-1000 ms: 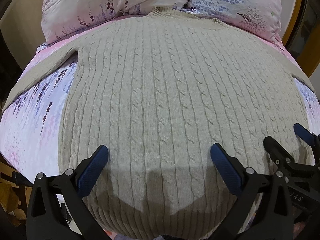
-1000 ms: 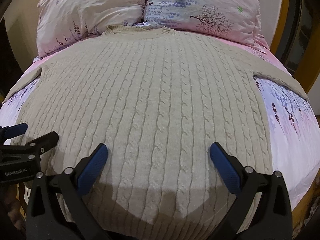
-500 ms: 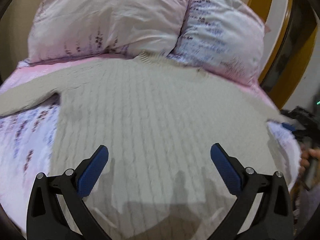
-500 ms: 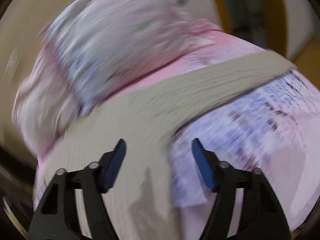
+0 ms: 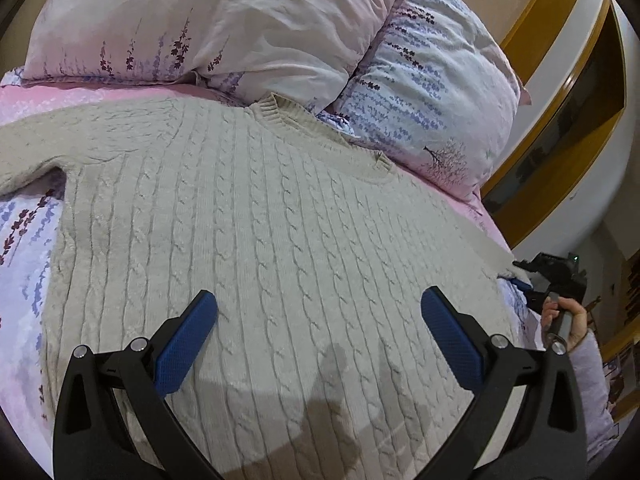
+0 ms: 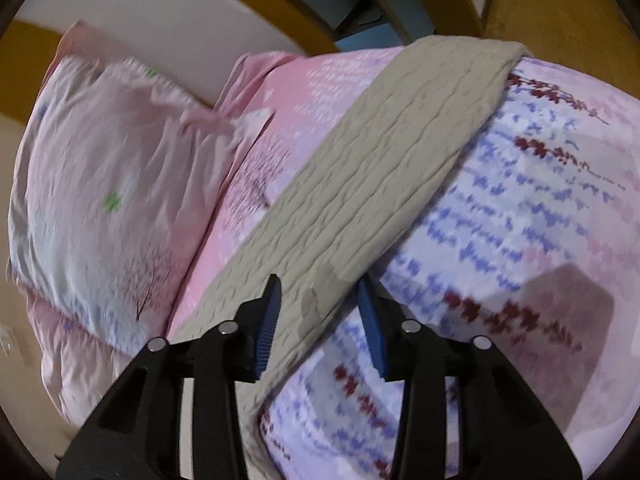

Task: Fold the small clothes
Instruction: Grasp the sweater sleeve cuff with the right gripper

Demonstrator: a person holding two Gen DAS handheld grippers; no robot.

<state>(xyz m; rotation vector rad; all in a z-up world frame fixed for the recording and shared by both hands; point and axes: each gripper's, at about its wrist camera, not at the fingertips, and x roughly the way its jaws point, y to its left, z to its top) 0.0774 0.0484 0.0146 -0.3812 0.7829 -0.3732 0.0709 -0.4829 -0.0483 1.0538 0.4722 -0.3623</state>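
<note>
A beige cable-knit sweater (image 5: pixel 280 248) lies flat on the bed, collar toward the pillows. My left gripper (image 5: pixel 318 316) is open and empty, hovering above the sweater's lower body. The right sleeve (image 6: pixel 384 184) stretches out over the flowered sheet to the bed's edge. My right gripper (image 6: pixel 318 304) is partly open, its blue pads on either side of the sleeve near the armpit, not clamped. The right gripper also shows at the sweater's right edge in the left wrist view (image 5: pixel 556 280), held by a hand.
Two flowered pink pillows (image 5: pixel 224 28) (image 5: pixel 432 92) lie at the head of the bed. A wooden headboard frame (image 5: pixel 560 92) stands behind on the right. The pink and lilac sheet (image 6: pixel 540 220) covers the bed around the sweater.
My right gripper swung from above the sweater's body to the right sleeve and narrowed its jaws around it. My left gripper moved up toward the collar and stayed open.
</note>
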